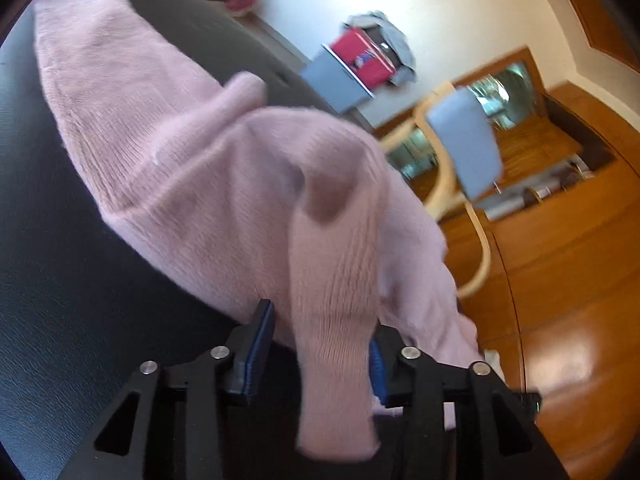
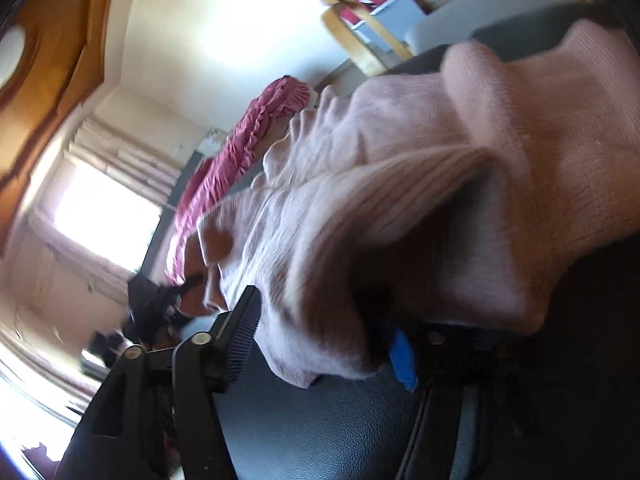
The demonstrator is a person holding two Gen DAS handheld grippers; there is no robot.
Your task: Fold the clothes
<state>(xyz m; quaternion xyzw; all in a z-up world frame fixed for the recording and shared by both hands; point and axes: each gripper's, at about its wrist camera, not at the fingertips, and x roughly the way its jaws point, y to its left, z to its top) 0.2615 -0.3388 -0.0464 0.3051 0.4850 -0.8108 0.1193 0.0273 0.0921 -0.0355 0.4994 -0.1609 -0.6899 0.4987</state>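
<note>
Both claws look apart around pink sweater (image 1: pixel 224 184) cloth, left claw (image 1: pixel 320 356) straddling a cuff at 6 o'clock, right claw (image 2: pixel 320 344) a hem over the black bench (image 1: pixel 60 280); either fold could slip free.

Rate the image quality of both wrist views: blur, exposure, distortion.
Left wrist: motion blur smears the chair and background, the pink sweater is fairly sharp, and fisheye bends the wooden floor. Right wrist: heavier blur across the sweater, the window is blown out with glare on the wall, and the lower right is in deep shadow.
</note>
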